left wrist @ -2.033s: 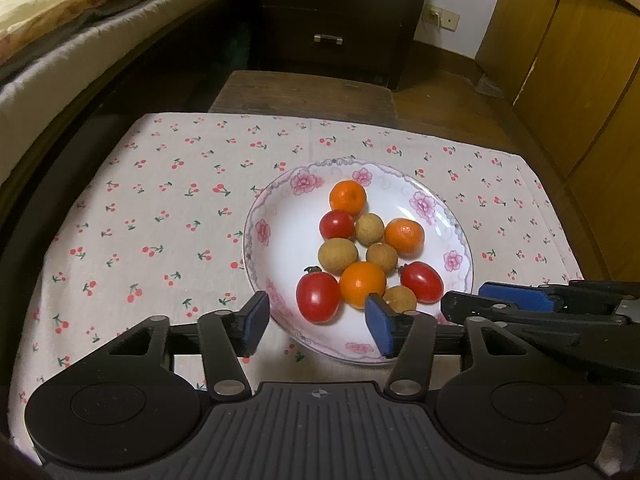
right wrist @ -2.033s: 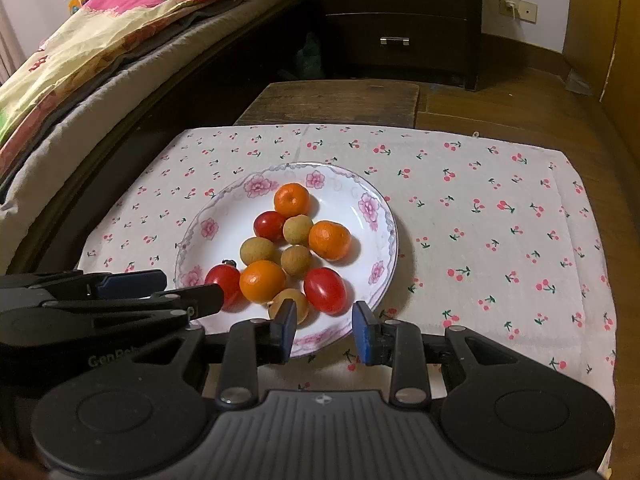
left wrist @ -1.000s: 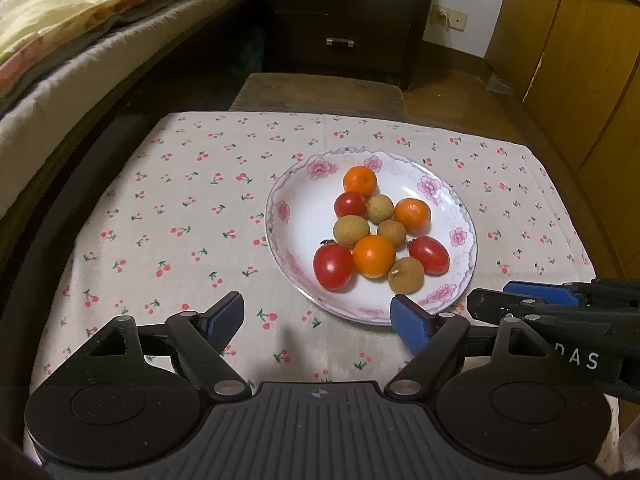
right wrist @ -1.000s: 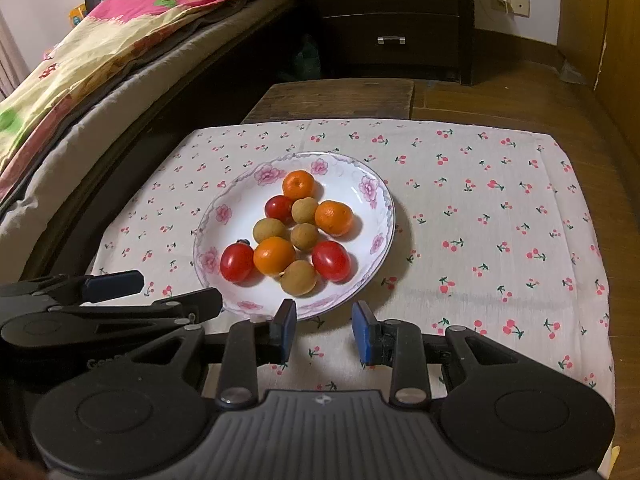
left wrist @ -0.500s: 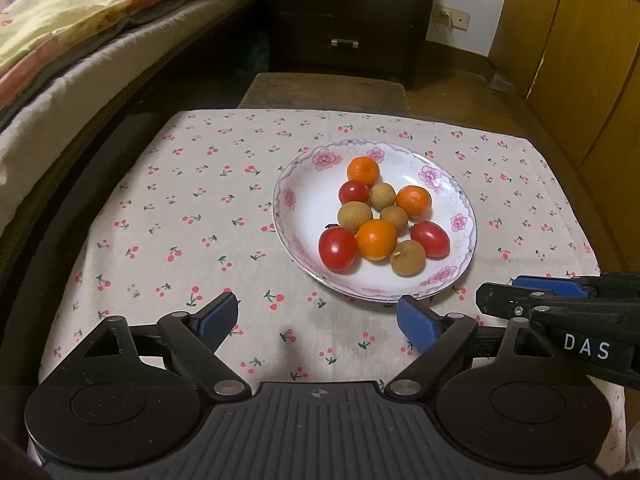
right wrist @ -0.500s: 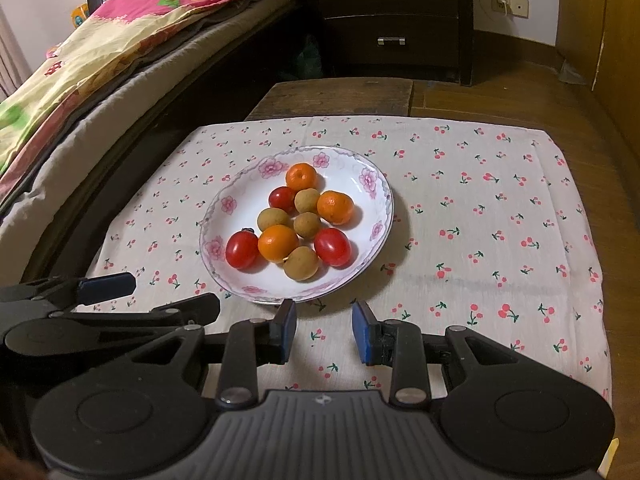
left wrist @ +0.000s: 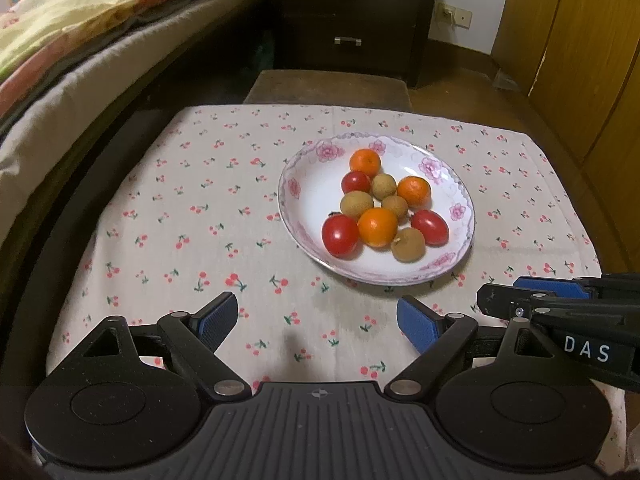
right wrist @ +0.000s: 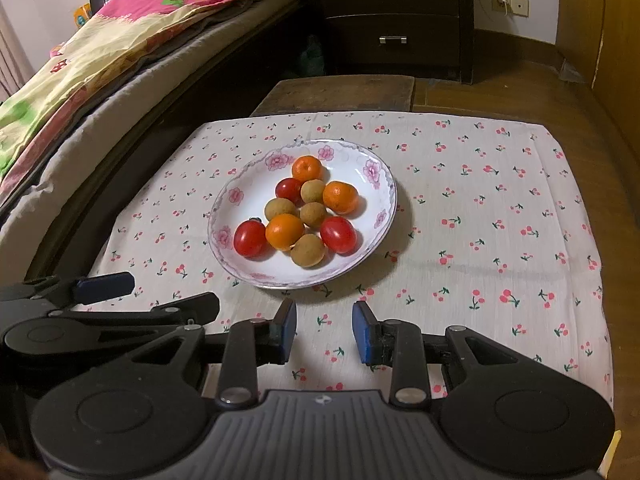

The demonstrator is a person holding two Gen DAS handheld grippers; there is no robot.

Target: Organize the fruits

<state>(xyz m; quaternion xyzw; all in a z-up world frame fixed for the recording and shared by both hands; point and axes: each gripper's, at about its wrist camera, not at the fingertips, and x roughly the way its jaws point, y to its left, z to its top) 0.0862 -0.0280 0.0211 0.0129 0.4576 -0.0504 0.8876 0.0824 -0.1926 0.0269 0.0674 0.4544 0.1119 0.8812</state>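
Left wrist view: left gripper point(left wrist: 316, 320) has just been opening, wide and empty; right gripper point(right wrist: 325, 330) narrowly parted, empty, near the plate point(right wrist: 256, 272).

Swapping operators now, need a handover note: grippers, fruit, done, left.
Left gripper: open, empty; its jaws have just been opening. Right gripper: narrower gap, empty. Both hang over the tablecloth, short of the plate.
Fruit: all ten on the plate, three oranges, three tomatoes, four longans, touching in a cluster.
Done: fruit gathered on the plate, none on the cloth.
Left: possibly nothing; confirm before stopping.
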